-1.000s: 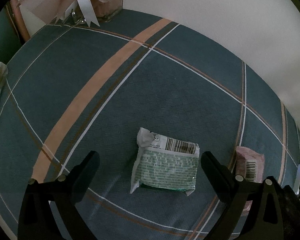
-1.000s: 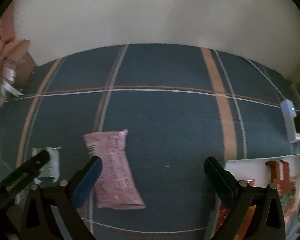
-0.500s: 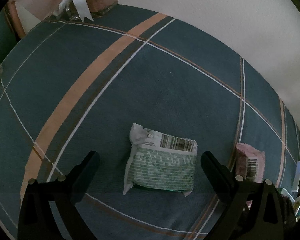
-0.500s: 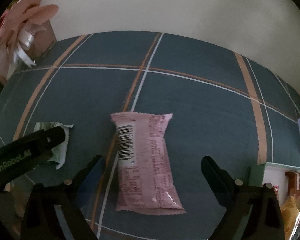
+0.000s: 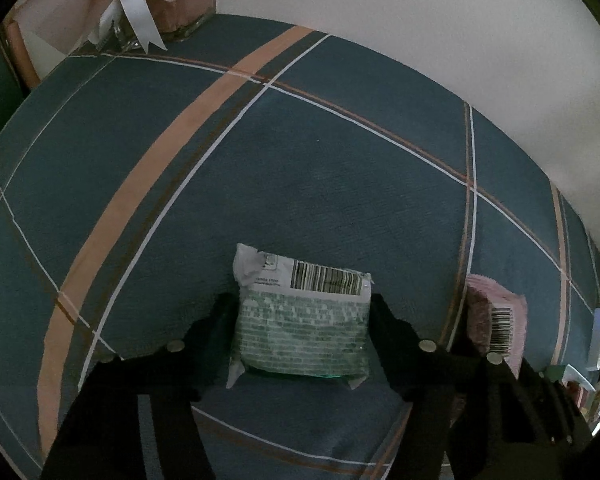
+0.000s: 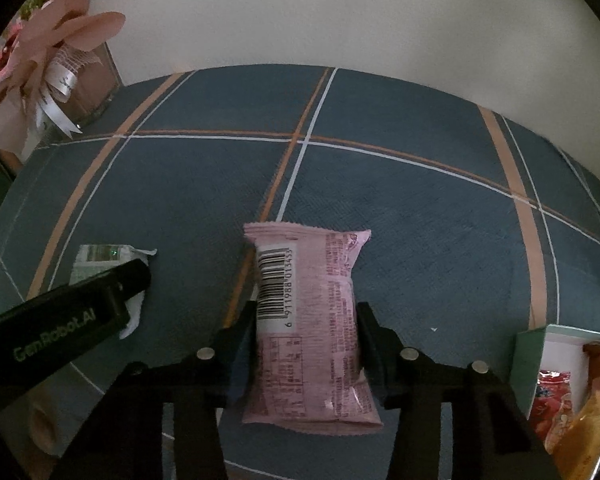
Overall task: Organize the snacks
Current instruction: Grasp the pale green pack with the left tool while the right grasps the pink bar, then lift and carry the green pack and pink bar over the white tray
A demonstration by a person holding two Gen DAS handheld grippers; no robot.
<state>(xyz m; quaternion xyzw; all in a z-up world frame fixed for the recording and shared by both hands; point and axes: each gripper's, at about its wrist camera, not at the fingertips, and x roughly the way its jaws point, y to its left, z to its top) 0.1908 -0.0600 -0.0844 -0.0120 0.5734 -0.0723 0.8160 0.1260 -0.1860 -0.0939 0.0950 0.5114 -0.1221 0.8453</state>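
Now, left wrist view: left gripper (image 5: 303, 320) jaws closing on green snack packet (image 5: 303, 332), pads touching both sides, packet lying at lower centre on blue plaid worktop (image 5: 300, 180). Pink snack packet (image 5: 496, 316) showing at right edge.

Right wrist view: right gripper (image 6: 305, 344) jaws closing around pink snack packet (image 6: 310, 332) at lower centre, pads pressing its sides. Snack box (image 6: 568, 384) sitting lower right.

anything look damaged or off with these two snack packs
The green snack pack has a crumpled, torn-looking top left corner; I cannot tell if it is open. The pink snack pack looks intact. Both lie flat on the plaid cloth.
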